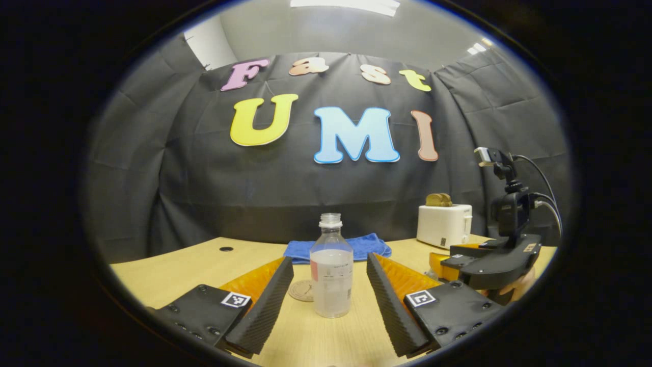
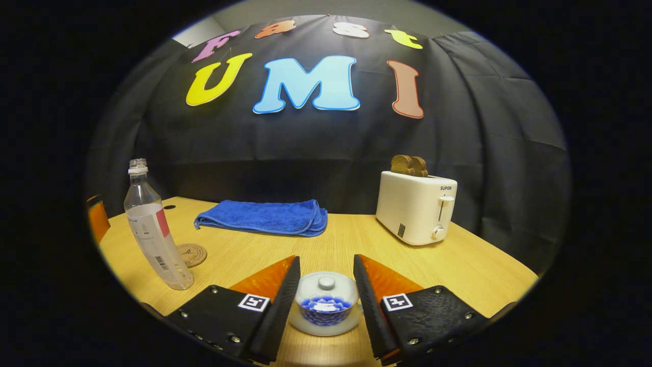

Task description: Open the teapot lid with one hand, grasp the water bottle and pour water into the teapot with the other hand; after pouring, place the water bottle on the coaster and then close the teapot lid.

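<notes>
Bottle dead ahead of the left gripper, standing upright and uncapped on the wooden table, framed between the spread fingers but touched by neither. Jaws wide open there, gap on both sides of the bottle. Just behind the bottle and a little to its left, the round coaster, half hidden. Farther back, a folded blue towel; off to the right, a white toaster with toast in its slots, and nearer, the other gripper seen from the side with a hand under it. Over in the right gripper view, the right gripper also open, fingers straddling the small glass teapot, lid on with its knob up, blue beads visible inside. Cannot tell whether the pads brush the teapot's sides; very close on both. Bottle off to the far left here, coaster just beside it, towel and toaster beyond.
</notes>
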Demonstrator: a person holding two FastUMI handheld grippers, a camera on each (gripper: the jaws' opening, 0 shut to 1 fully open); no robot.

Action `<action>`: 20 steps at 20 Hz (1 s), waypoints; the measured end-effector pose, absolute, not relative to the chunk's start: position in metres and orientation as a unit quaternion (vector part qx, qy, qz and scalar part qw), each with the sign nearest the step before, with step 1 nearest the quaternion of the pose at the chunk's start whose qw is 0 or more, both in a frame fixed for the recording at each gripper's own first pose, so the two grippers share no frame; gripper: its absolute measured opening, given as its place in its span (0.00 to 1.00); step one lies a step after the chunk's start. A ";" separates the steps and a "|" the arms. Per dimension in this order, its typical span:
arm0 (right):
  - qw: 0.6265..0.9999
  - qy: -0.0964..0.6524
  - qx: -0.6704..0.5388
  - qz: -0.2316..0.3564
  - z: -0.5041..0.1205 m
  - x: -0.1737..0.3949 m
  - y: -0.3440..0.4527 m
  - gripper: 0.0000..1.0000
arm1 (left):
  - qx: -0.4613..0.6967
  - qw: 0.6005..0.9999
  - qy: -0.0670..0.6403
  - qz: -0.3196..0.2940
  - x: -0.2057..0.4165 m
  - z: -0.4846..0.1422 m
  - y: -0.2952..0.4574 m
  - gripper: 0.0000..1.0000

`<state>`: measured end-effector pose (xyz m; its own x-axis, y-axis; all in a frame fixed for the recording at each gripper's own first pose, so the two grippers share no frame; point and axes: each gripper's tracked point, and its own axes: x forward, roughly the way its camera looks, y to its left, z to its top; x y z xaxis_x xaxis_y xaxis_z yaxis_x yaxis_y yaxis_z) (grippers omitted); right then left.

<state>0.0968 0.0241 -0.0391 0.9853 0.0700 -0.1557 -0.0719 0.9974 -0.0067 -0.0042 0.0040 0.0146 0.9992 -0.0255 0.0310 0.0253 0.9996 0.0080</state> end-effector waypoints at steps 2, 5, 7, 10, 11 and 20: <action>0.996 0.079 -0.003 0.029 -0.032 0.095 0.025 0.41 | 0.006 1.000 -0.018 -0.011 -0.004 0.016 0.006 0.98; 0.996 0.078 -0.005 0.031 -0.036 0.098 0.025 0.29 | 0.005 1.000 -0.016 -0.012 -0.004 0.014 0.005 0.98; 0.996 0.078 -0.008 0.030 -0.036 0.098 0.025 0.29 | 0.004 1.000 -0.016 -0.014 -0.005 0.015 0.004 0.98; 0.997 0.075 -0.009 0.029 -0.036 0.098 0.025 0.30 | 0.007 1.000 -0.015 -0.014 -0.005 0.015 0.004 0.98; 0.997 0.076 -0.007 0.028 -0.037 0.098 0.024 0.29 | 0.007 1.000 -0.016 -0.014 -0.005 0.016 0.004 0.98; 0.996 0.087 0.008 0.024 -0.032 0.083 0.017 0.37 | 0.003 1.000 -0.019 -0.009 -0.005 0.017 0.009 0.98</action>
<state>0.0826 0.0175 -0.0317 0.9836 0.0496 -0.1733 -0.0469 0.9987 0.0197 -0.0049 0.0093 0.0167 0.9991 -0.0183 0.0385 0.0181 0.9998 0.0068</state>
